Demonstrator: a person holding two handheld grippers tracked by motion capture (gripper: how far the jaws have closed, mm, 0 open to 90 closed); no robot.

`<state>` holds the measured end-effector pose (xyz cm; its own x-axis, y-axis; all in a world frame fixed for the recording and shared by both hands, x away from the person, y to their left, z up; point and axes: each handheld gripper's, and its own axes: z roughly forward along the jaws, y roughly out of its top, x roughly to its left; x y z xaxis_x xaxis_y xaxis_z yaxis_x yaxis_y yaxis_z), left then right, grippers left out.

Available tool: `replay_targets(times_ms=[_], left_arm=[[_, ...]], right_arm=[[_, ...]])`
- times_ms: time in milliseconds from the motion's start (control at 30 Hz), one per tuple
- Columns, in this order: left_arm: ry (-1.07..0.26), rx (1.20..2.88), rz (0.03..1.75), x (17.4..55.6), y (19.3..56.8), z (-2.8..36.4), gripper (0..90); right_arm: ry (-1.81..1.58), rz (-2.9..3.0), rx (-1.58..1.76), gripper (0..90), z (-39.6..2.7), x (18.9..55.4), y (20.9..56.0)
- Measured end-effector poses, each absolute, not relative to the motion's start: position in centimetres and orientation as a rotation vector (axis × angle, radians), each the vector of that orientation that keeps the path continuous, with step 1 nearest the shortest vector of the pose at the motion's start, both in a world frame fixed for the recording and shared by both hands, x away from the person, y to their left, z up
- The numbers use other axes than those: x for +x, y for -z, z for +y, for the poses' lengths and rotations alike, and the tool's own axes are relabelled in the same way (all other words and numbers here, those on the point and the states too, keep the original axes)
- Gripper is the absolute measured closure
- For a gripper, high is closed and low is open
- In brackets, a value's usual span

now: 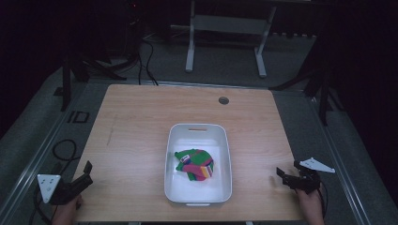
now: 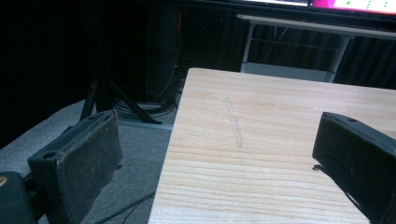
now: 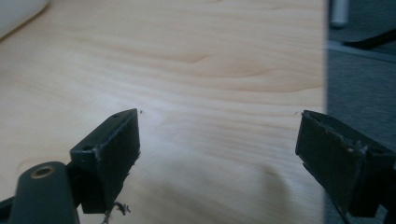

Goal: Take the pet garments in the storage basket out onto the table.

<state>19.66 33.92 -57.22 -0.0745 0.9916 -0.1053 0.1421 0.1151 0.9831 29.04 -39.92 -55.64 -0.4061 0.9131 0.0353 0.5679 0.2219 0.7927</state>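
We are holding both grippers back at the near corners of the desk [image 1: 141,122], well apart from the white bin [image 1: 199,133] that is sitting near the middle of it. The left gripper [image 1: 87,169] is hanging over the desk's near left corner, to the left of the bin, and its fingers [image 2: 84,158] are standing wide apart with nothing between them but bare wood and floor. The right gripper [image 1: 280,174] is resting to the right of the bin, and its fingers [image 3: 112,154] are likewise spread wide and gripping nothing.

The crumpled green, pink and orange cloth [image 1: 195,164] is lying inside the bin, toward its near half, with one small white patch showing on top; what the patch is we cannot tell.

We are judging that the cloth is either already dropped in and the work is done, or not yet lifted out; neither gripper is touching it.
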Motion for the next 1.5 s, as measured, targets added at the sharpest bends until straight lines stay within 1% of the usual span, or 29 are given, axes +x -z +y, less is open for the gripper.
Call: replay_targets(times_ms=[433,800,1033,1367,1400,1500], left_arm=[[-1.110,1.209,1.413,19.6,57.2,33.9,1.8],[-1.114,1.207,1.412,19.6,57.2,33.8,1.8],[-1.114,1.208,1.411,19.6,57.2,33.8,1.8],[-1.113,1.205,1.411,19.6,57.2,33.8,1.8],[-1.113,1.205,1.411,19.6,57.2,33.8,1.8],[-1.113,1.201,1.410,19.6,57.2,33.9,1.8]], right_arm=[[-1.028,2.408,1.190,13.6,-37.8,29.7,55.6],[-1.042,2.628,1.093,14.2,-34.6,30.1,54.7],[-1.089,2.682,0.984,14.2,-32.4,30.6,52.4],[-1.139,2.708,0.864,14.2,-29.5,31.3,47.7],[-1.139,2.708,0.864,14.2,-29.5,31.3,47.7],[-1.139,2.727,0.803,13.7,-28.0,31.8,46.0]])
